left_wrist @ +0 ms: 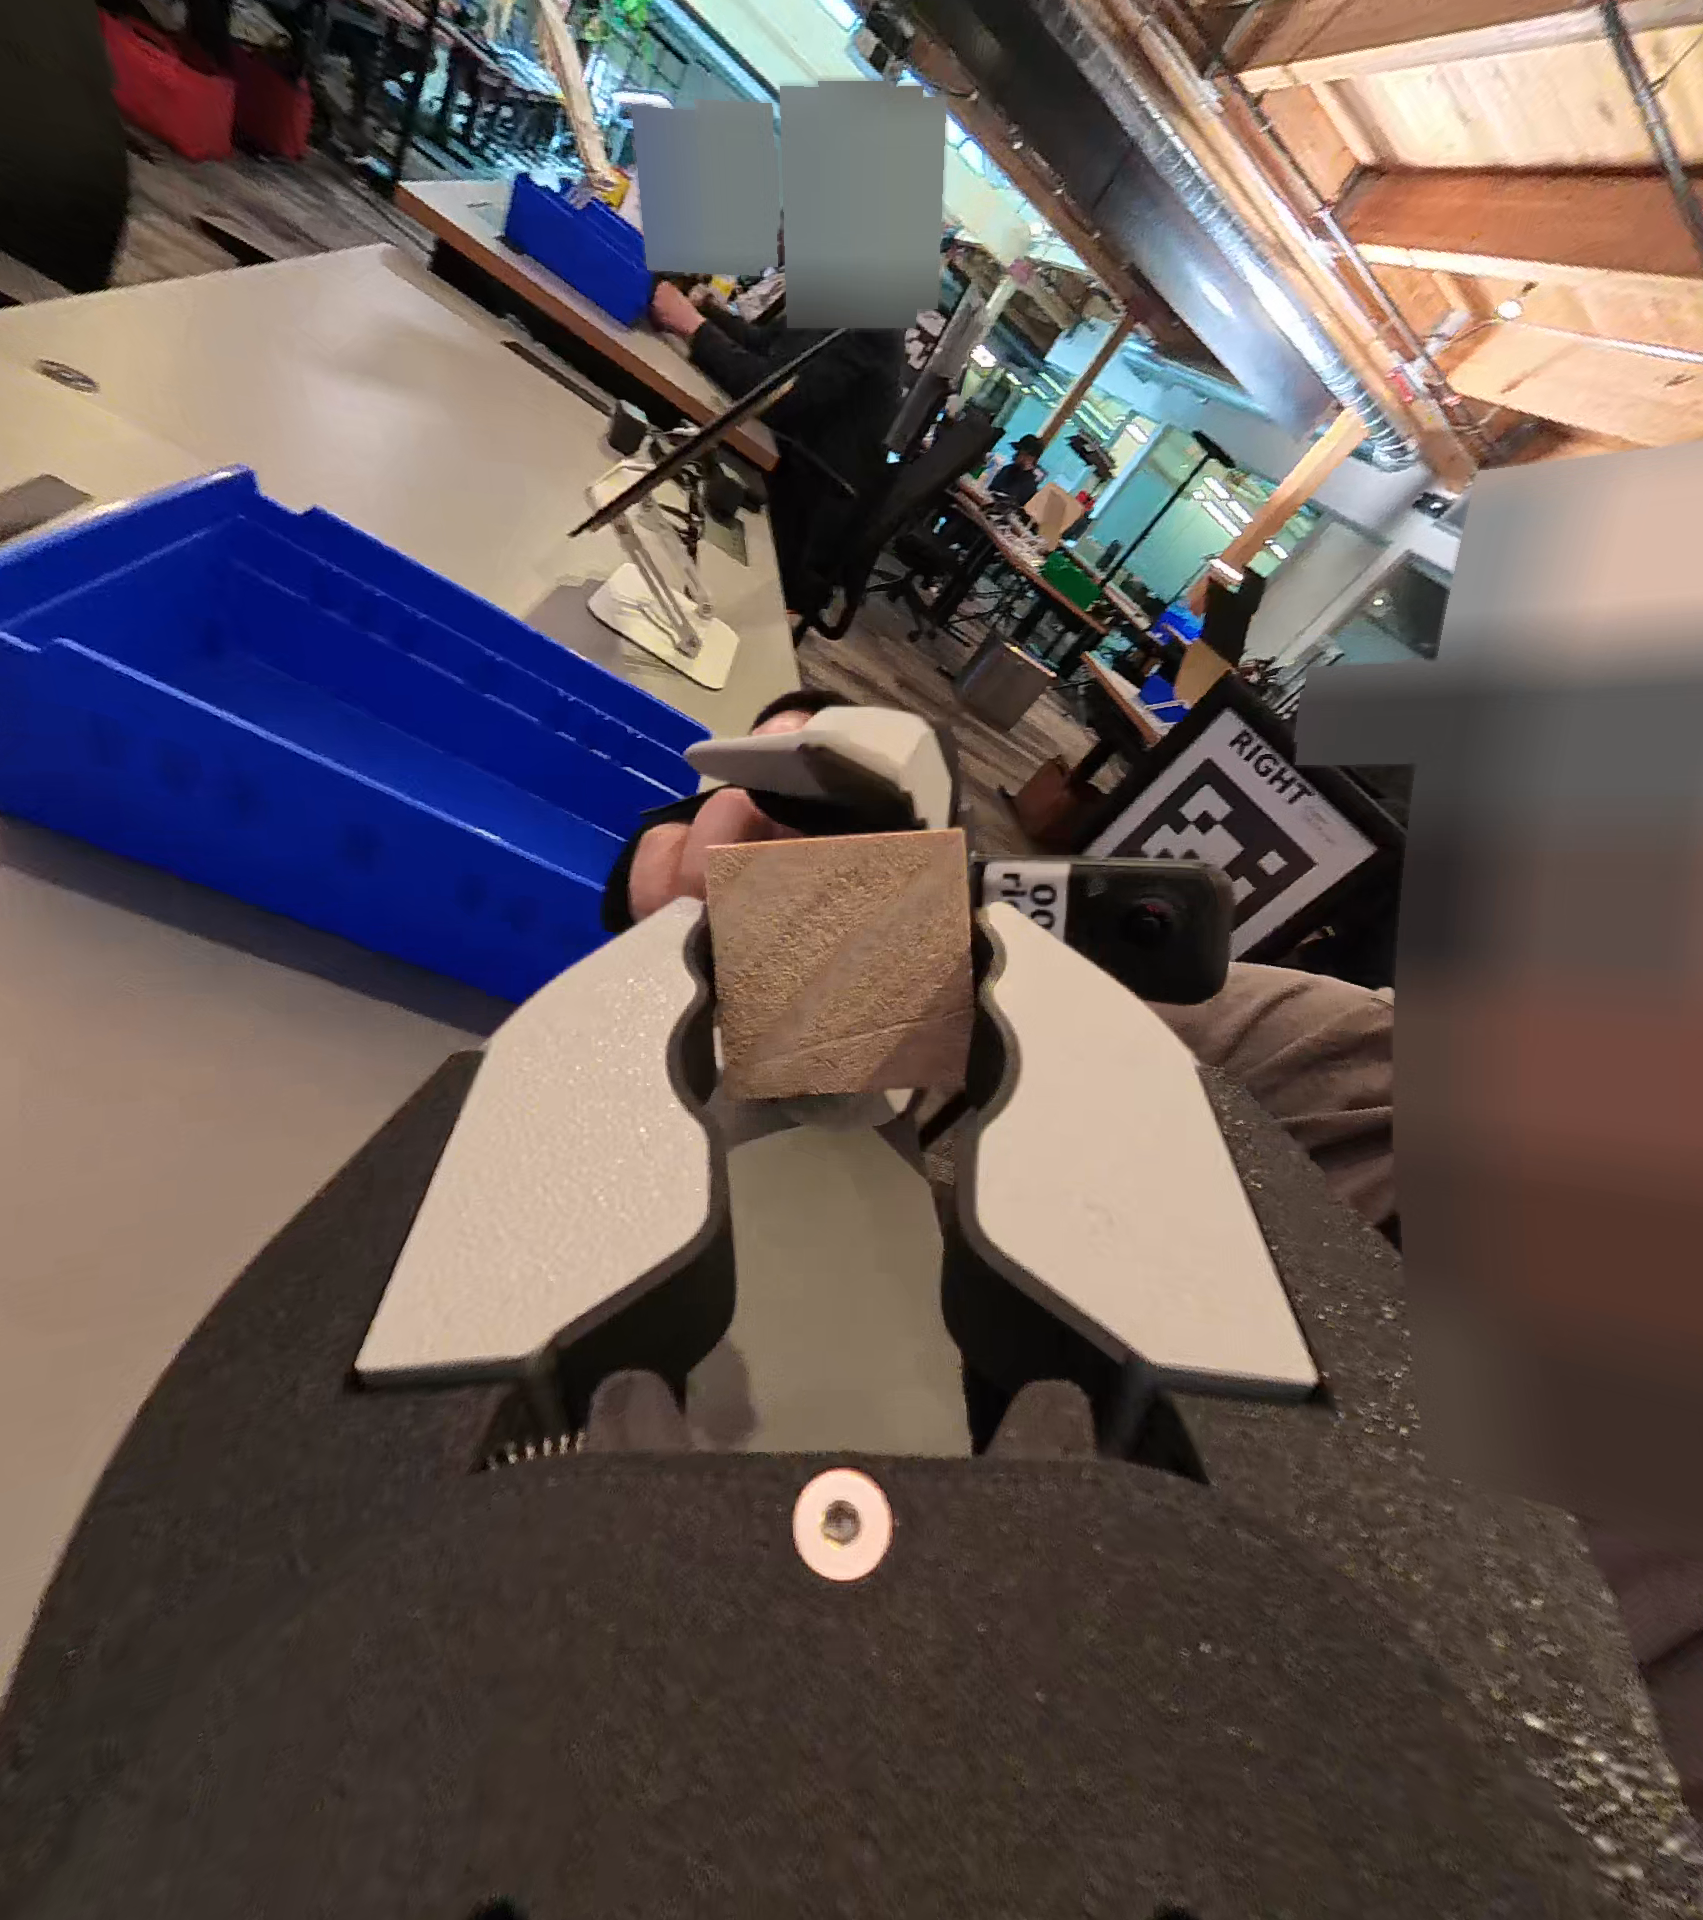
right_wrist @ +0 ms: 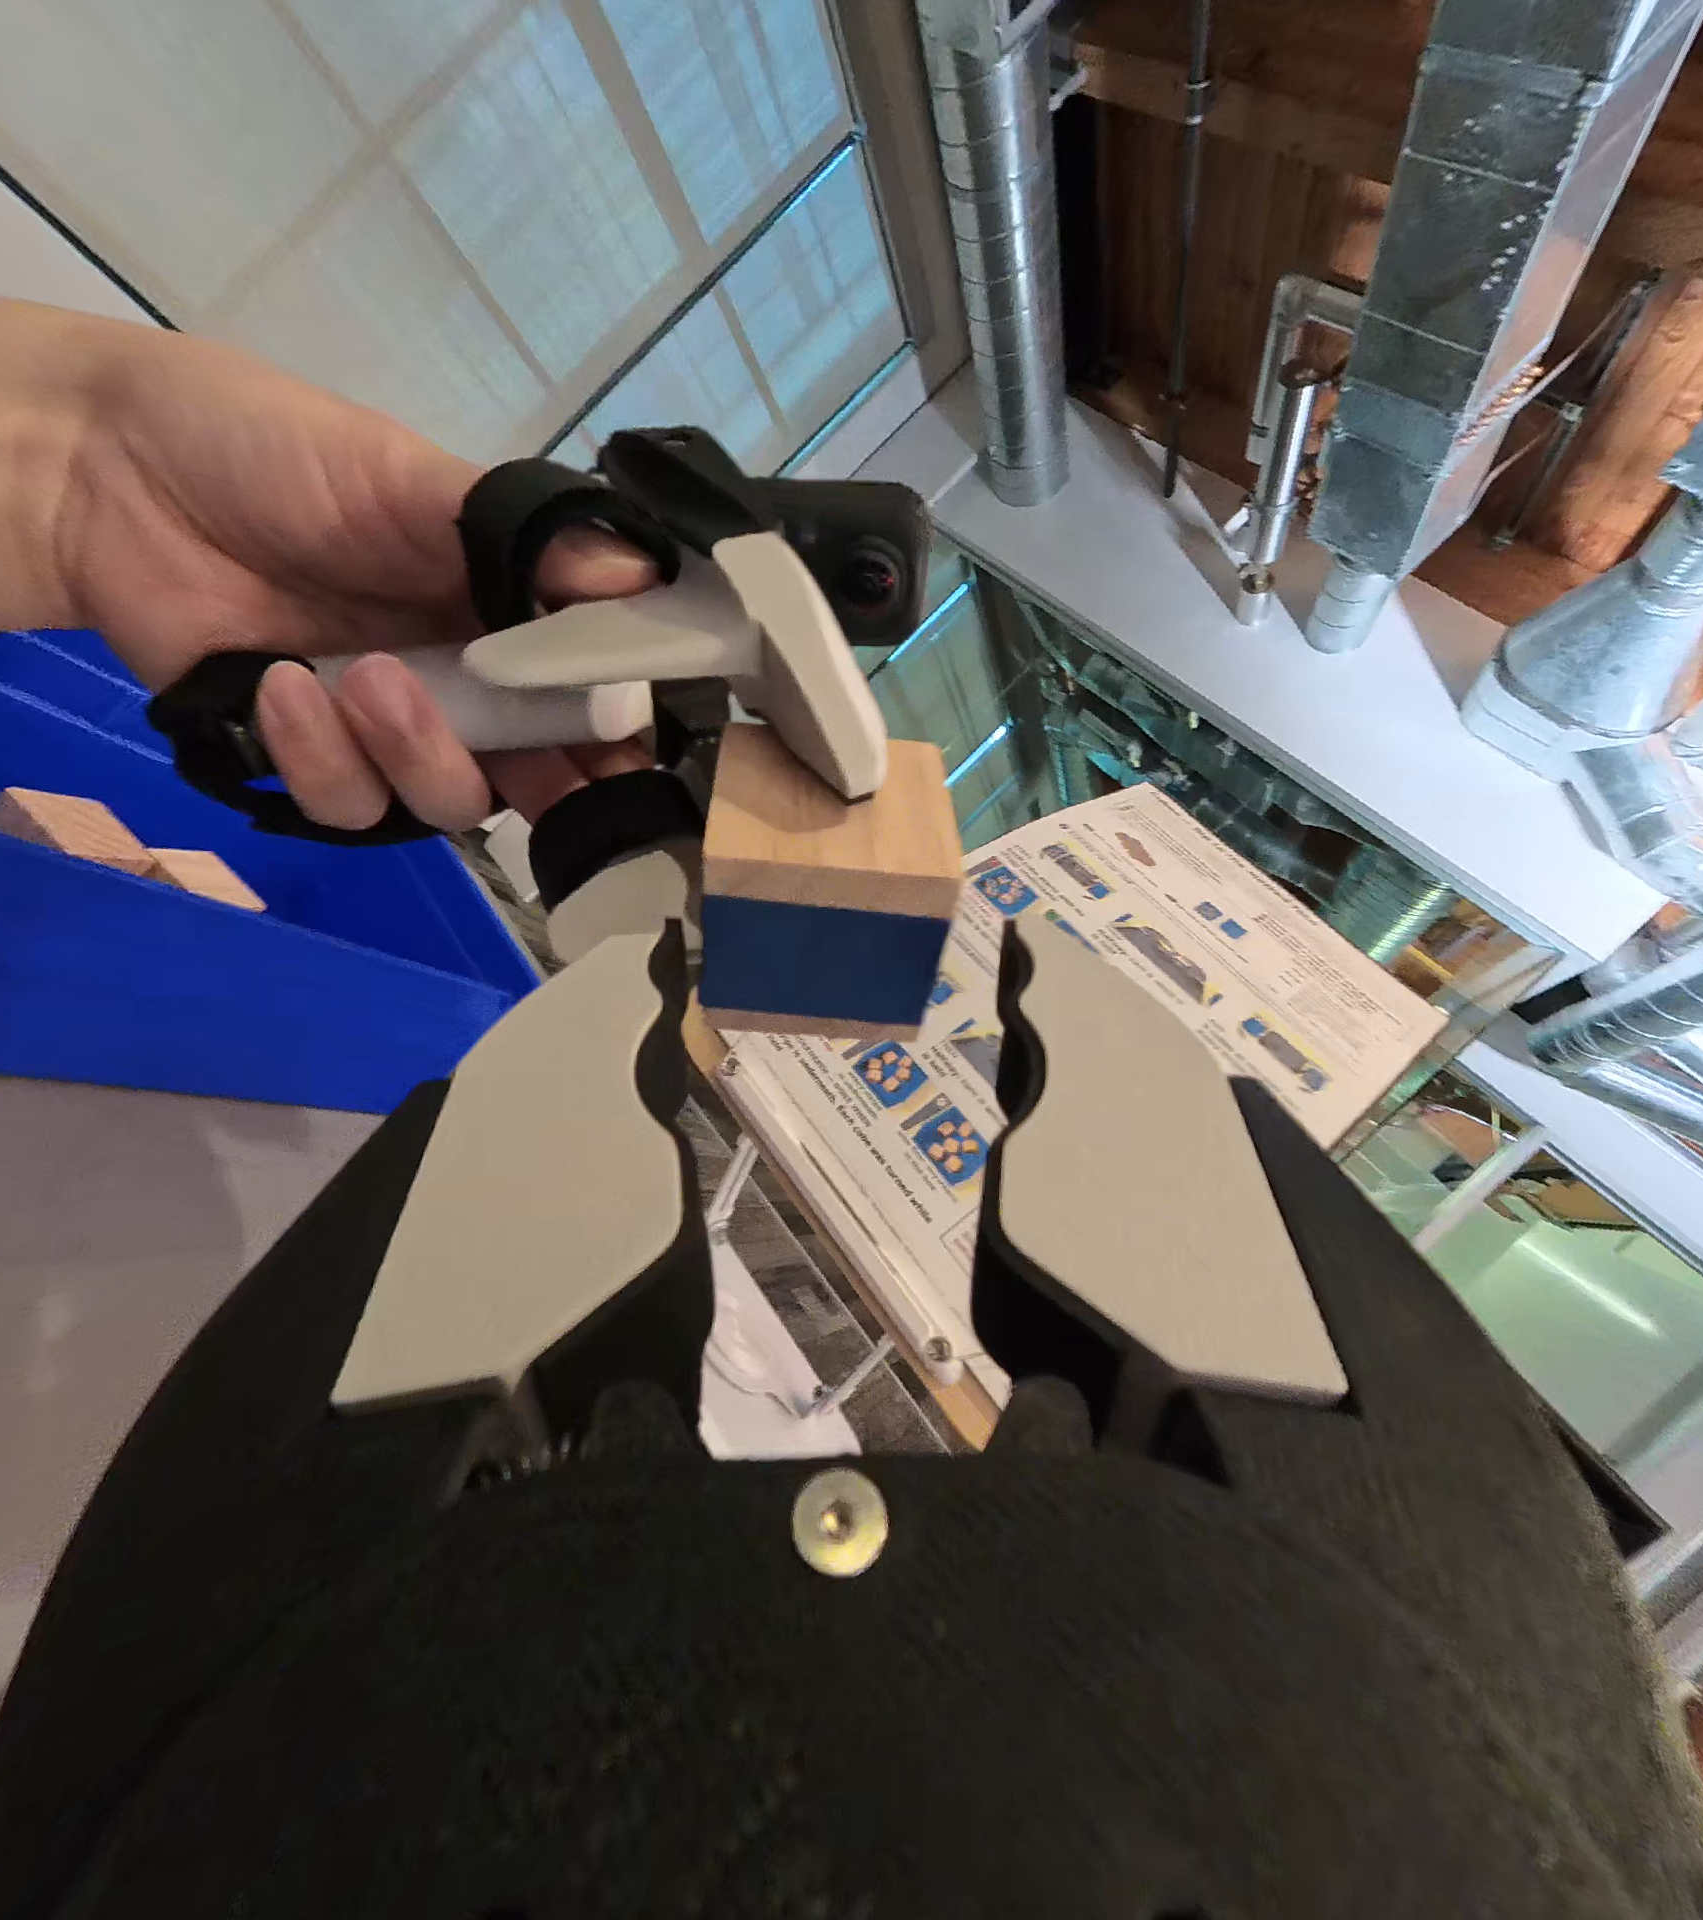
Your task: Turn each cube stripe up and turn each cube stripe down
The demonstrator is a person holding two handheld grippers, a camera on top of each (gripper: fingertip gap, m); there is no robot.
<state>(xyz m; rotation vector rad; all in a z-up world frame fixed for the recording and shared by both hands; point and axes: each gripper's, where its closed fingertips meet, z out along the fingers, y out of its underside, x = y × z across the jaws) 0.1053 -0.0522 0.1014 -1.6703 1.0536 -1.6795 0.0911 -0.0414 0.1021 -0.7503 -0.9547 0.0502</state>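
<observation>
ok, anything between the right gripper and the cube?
Nothing. In the right wrist view the open right gripper faces the cube across bare air; the left gripper holds it.

A blue plastic bin [left_wrist: 307, 717] sits on the pale grey table [left_wrist: 99, 1091], long side facing the left wrist view, and beyond it a clear stand [left_wrist: 665, 613] props up a tilted board. From the right wrist view, that board carries a printed instruction sheet [right_wrist: 1190, 997], with silver ducts [right_wrist: 1013, 249] and windows [right_wrist: 514, 208] behind.
</observation>
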